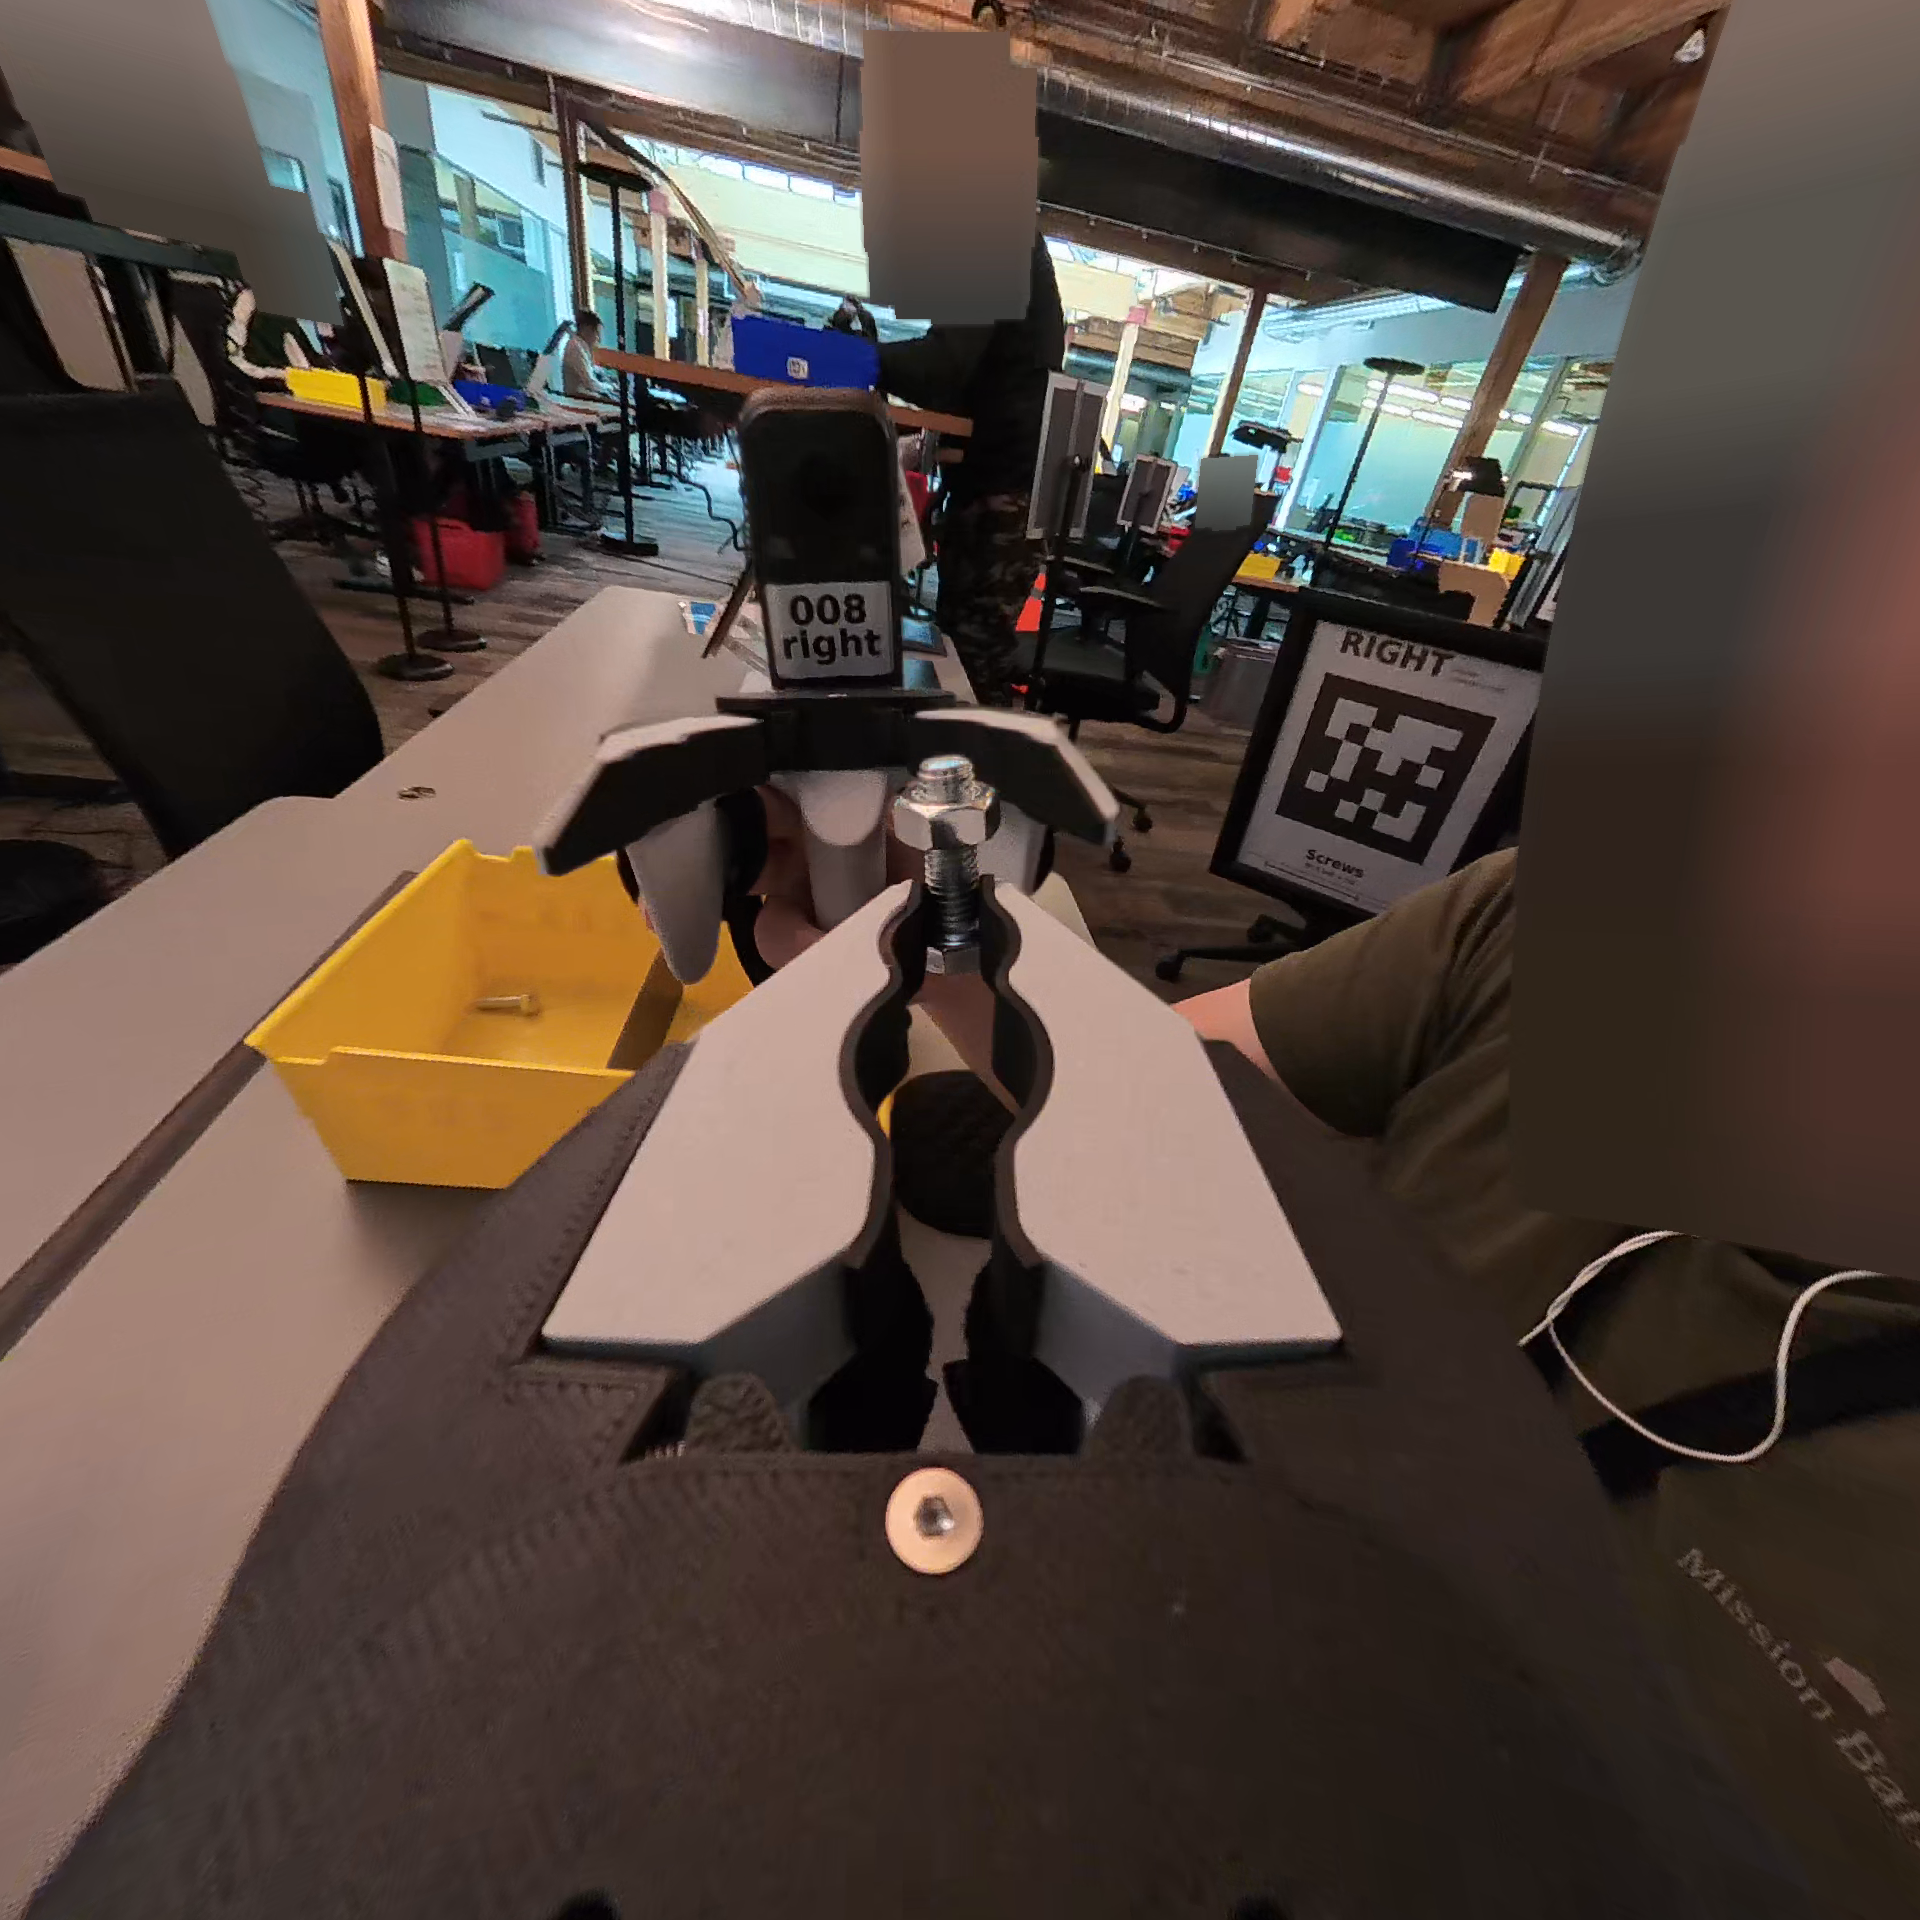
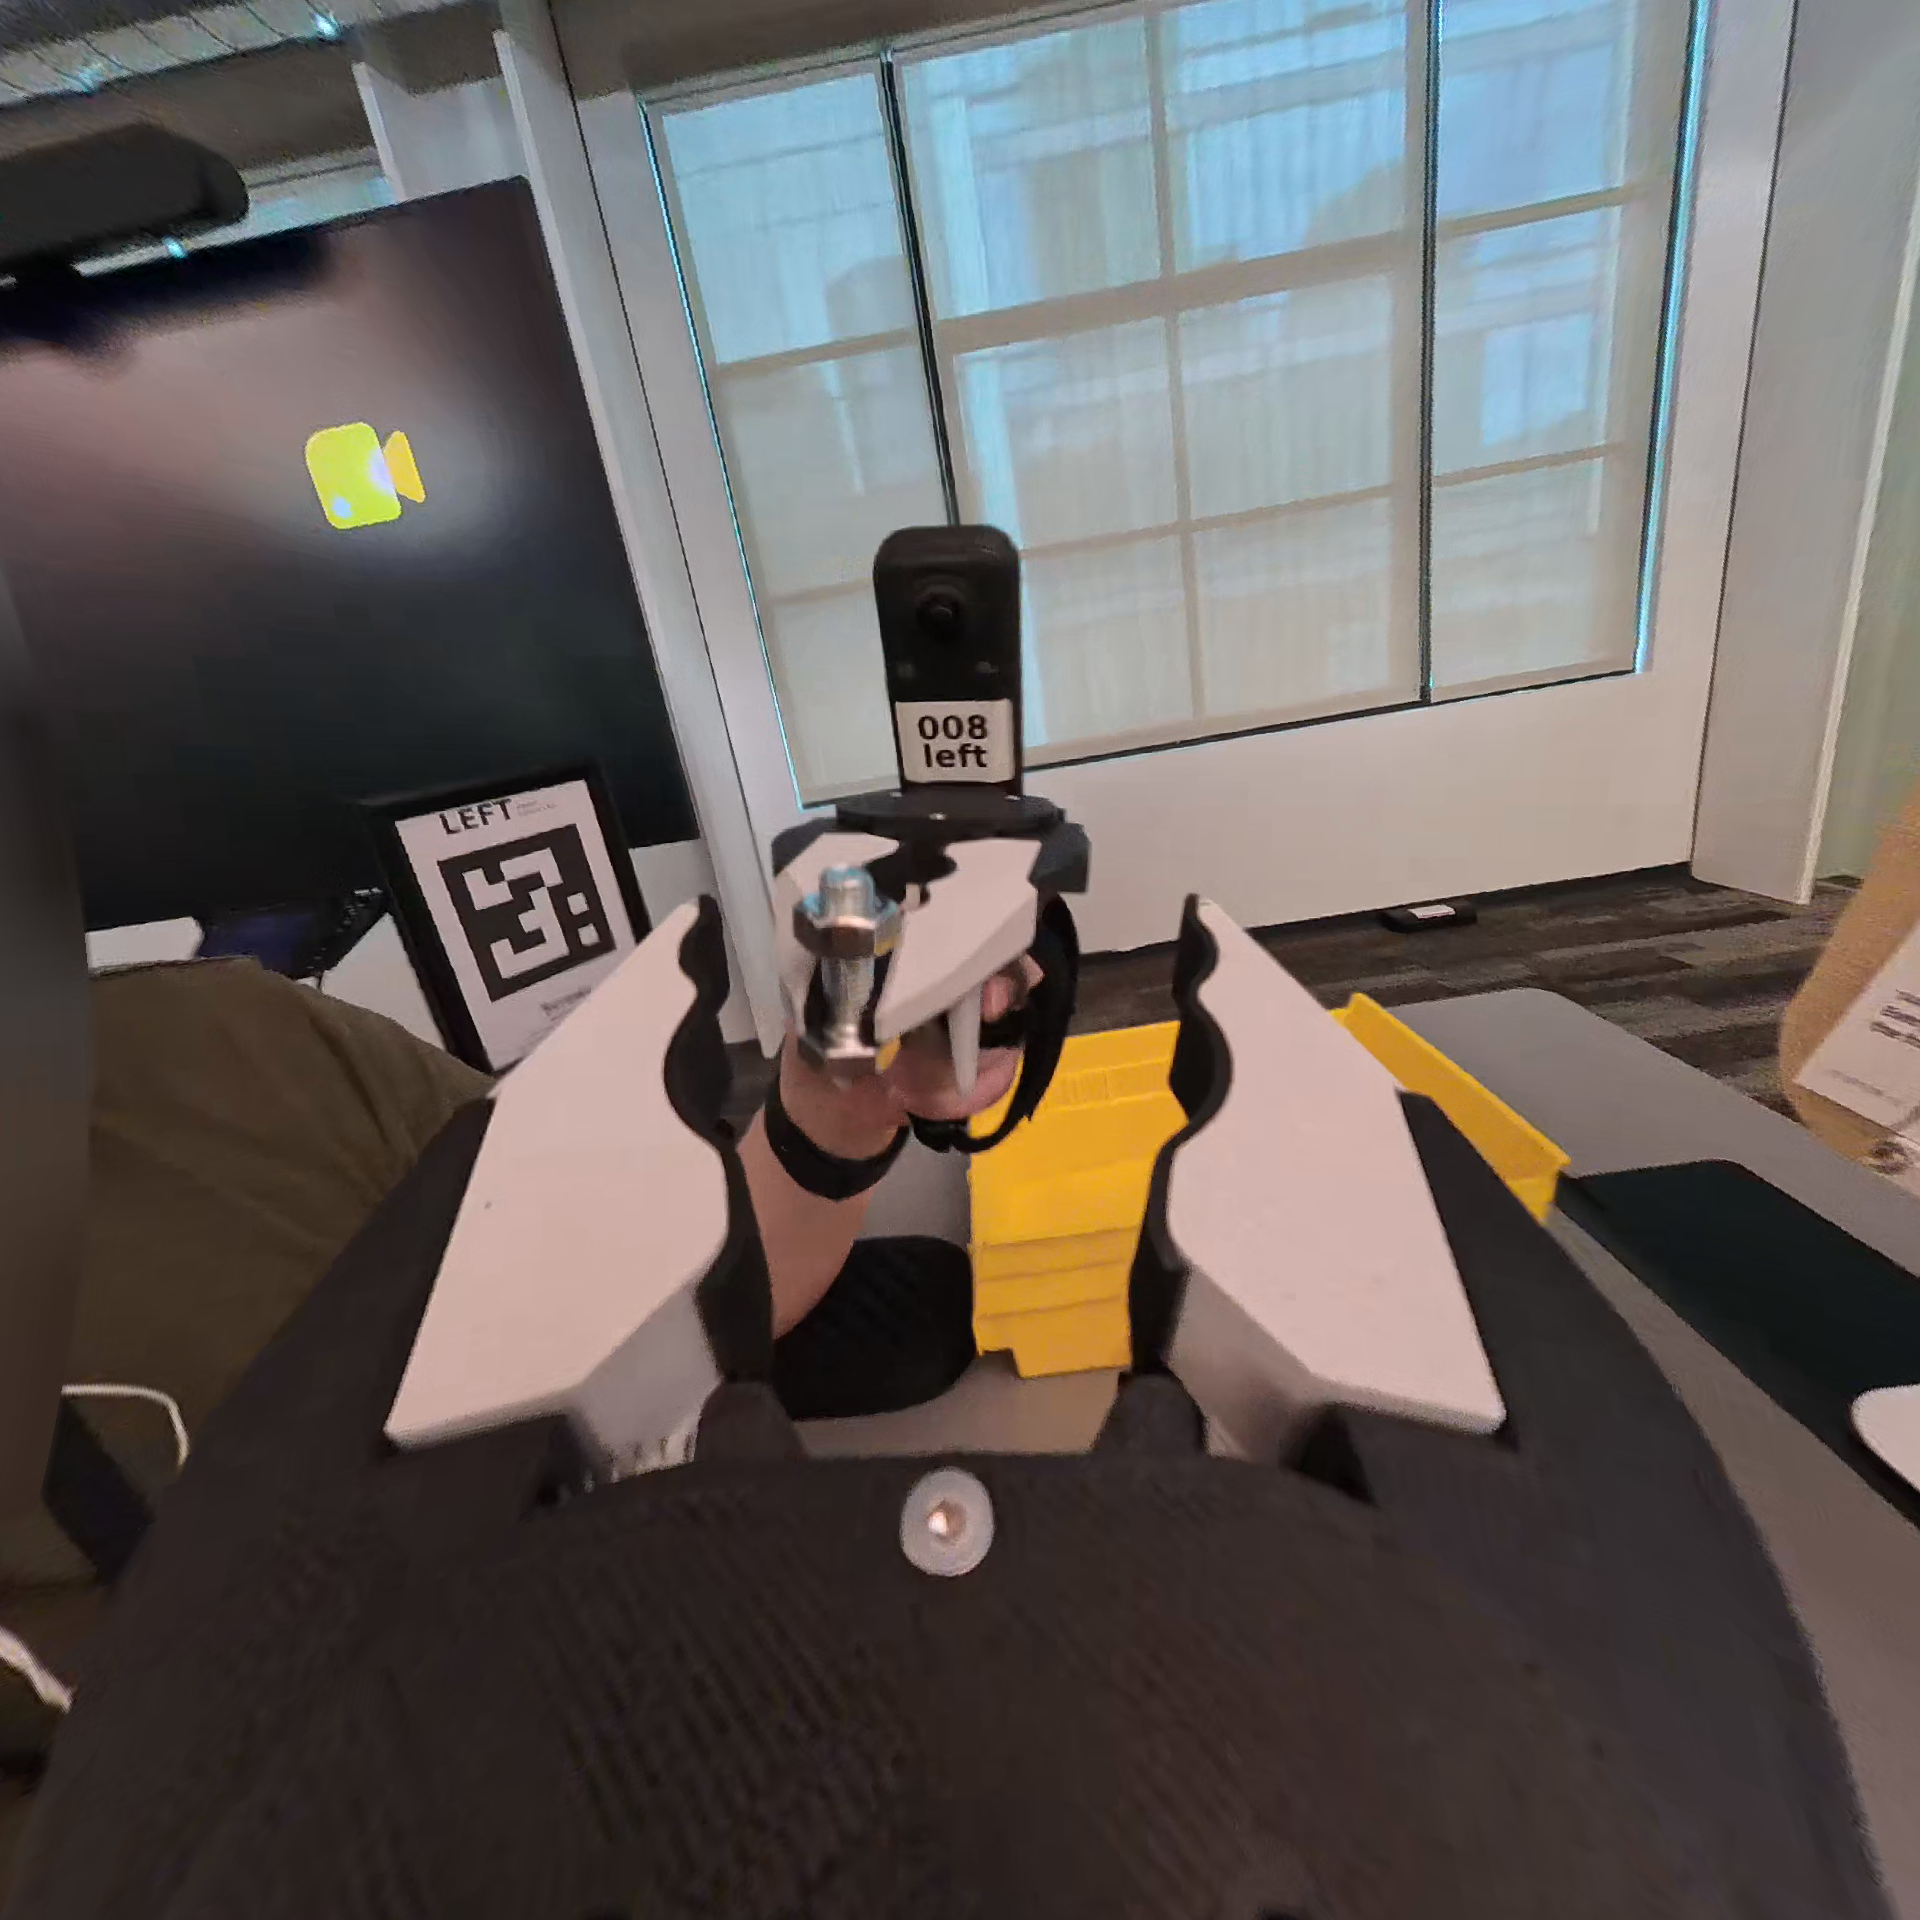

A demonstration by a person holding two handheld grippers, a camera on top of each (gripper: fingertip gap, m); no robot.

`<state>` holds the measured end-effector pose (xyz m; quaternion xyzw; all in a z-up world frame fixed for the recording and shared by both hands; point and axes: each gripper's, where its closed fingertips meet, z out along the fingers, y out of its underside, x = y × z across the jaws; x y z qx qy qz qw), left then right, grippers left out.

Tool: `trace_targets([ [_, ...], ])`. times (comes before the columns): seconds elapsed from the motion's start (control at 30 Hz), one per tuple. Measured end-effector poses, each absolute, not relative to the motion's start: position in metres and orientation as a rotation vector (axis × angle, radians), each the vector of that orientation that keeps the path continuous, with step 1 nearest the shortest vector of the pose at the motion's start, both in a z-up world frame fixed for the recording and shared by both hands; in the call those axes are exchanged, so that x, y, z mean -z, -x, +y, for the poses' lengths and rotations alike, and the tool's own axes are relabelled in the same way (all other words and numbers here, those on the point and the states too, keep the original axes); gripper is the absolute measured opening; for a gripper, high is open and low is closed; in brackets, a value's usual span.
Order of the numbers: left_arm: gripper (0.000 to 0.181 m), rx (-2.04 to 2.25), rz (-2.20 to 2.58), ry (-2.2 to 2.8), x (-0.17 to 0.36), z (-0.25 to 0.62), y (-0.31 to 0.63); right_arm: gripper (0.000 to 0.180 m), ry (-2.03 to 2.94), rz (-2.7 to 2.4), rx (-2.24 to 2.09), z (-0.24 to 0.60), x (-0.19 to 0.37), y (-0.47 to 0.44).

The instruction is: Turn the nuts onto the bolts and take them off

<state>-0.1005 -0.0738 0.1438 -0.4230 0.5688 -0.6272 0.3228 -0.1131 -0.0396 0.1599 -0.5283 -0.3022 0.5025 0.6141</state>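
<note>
My left gripper (image 1: 948, 896) is shut on a silver bolt (image 1: 951, 904), gripping it low on the shaft by the head so the threaded end stands up. A silver hex nut (image 1: 943, 821) sits on the thread near its top. My right gripper (image 2: 945, 935) is open and empty, with its fingers (image 2: 582, 1164) spread wide on either side of the bolt (image 2: 844, 977) and nut (image 2: 847, 925). It faces the left gripper (image 2: 894, 966) and touches neither part. In the left wrist view the right gripper (image 1: 847, 821) shows just behind the nut.
A yellow bin (image 1: 416, 1101) stands on the grey table (image 1: 156, 997) to the left, with one loose bolt (image 1: 509, 1004) in it. The bin also shows in the right wrist view (image 2: 1070, 1247). Framed marker cards (image 1: 1371, 769) (image 2: 520, 914), a dark monitor (image 2: 312, 520) and a cardboard box (image 2: 1860, 1018) stand around. Only a small space, under 4 cm, lies between the two pairs of fingers.
</note>
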Motion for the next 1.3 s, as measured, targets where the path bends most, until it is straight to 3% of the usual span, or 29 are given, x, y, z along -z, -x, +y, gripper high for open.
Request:
trace_targets([
  [0.13,0.008,1.649,1.517,1.083,-0.144,-0.082,0.1,0.088,1.196,-0.641,-1.277,-0.03,-0.157,0.099],
  [0.27,0.008,1.726,1.514,1.036,-0.155,-0.088,0.111,0.067,1.226,-0.526,-1.225,-0.01,-0.155,0.072],
  [0.43,0.008,1.648,1.514,1.078,-0.148,-0.081,0.104,0.071,1.146,-0.71,-1.235,-0.051,-0.171,0.105],
  [0.63,0.008,1.619,1.525,1.077,-0.145,-0.085,0.1,0.075,1.18,-0.68,-1.291,-0.036,-0.159,0.1],
  [0.8,0.008,1.643,1.518,1.061,-0.152,-0.086,0.107,0.061,1.17,-0.643,-1.283,-0.035,-0.165,0.09],
  [1.07,0.008,1.627,1.541,1.077,-0.146,-0.088,0.102,0.067,1.158,-0.711,-1.272,-0.043,-0.163,0.106],
  [1.13,0.007,1.605,1.528,1.07,-0.148,-0.086,0.104,0.054,1.181,-0.616,-1.307,-0.03,-0.163,0.091],
  [1.3,0.007,1.557,1.533,1.086,-0.146,-0.083,0.104,0.056,1.129,-0.674,-1.287,-0.047,-0.173,0.096],
])
